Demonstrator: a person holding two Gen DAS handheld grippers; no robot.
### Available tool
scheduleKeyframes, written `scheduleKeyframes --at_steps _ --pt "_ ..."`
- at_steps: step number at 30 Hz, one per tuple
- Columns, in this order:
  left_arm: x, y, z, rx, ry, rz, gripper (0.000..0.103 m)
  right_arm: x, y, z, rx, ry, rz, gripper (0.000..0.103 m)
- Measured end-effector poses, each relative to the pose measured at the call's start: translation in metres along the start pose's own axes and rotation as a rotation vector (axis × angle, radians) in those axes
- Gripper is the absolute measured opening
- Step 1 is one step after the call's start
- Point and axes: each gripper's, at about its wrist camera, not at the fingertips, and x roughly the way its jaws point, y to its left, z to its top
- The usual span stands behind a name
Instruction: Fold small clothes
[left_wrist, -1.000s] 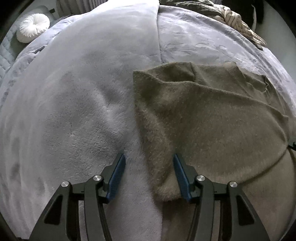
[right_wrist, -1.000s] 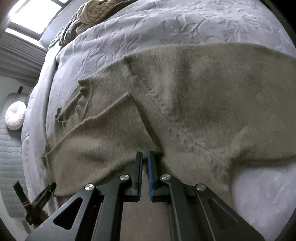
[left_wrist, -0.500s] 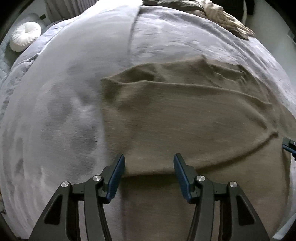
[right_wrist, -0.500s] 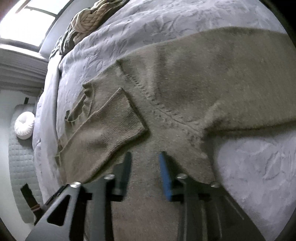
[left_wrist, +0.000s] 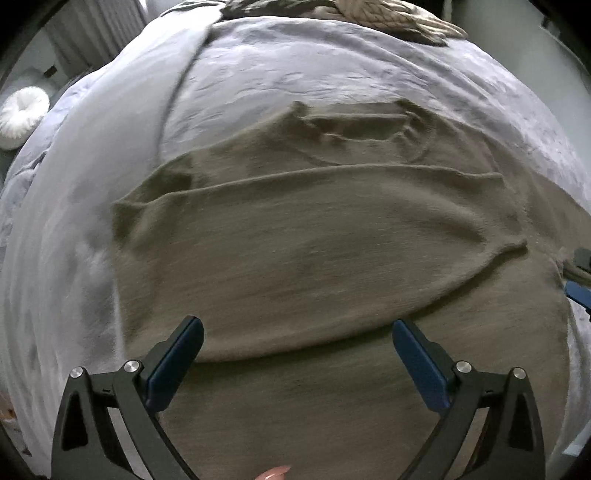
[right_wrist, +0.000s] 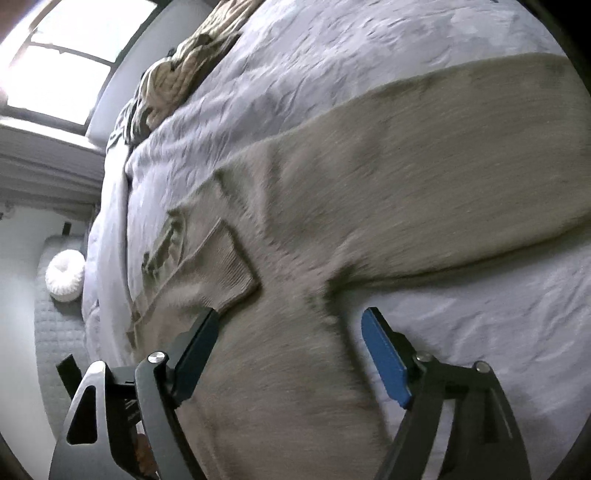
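An olive-brown knit sweater lies flat on the grey bed cover, neckline at the far end, one sleeve folded across the chest. My left gripper is open and empty just above the sweater's body. In the right wrist view the sweater spreads across the bed, with the folded sleeve's cuff lying on the chest and the other sleeve stretched to the right. My right gripper is open and empty over the sweater's side, below the armpit. Its tip also shows at the right edge of the left wrist view.
The grey quilted bed cover surrounds the sweater. A pile of other clothes lies at the far end of the bed. A white round cushion sits on a grey quilted surface beside the bed. A bright window is beyond it.
My right gripper was shut on the sweater and has opened and let go. My left gripper has shifted right over the sweater and opened wider.
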Motion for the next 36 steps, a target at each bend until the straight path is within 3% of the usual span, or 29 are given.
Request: scheduleKeyframes --at_steps 2,11,20,25,33,34,36 --pt "0.002 -0.011 0.004 0.010 0.003 -0.002 0.102 -0.009 -0.009 0.002 0.017 -0.036 0.003 0.103" --pt "0.011 -0.067 0.020 0.088 0.035 -0.080 0.102 -0.057 -0.081 0.021 0.203 -0.138 0.019 0.103" --pt "0.013 -0.123 0.031 0.140 0.050 -0.125 0.102 -0.110 -0.160 0.044 0.406 -0.302 0.014 0.103" --pt "0.012 -0.146 0.034 0.160 0.065 -0.145 0.102 -0.116 -0.188 0.061 0.495 -0.361 0.095 0.103" --pt "0.007 -0.162 0.035 0.142 0.072 -0.173 0.102 -0.114 -0.187 0.088 0.527 -0.388 0.215 0.102" --pt "0.006 -0.162 0.035 0.136 0.068 -0.175 0.102 -0.113 -0.187 0.089 0.537 -0.385 0.216 0.100" --pt "0.004 -0.162 0.036 0.130 0.061 -0.173 0.102 -0.109 -0.186 0.090 0.564 -0.369 0.218 0.077"
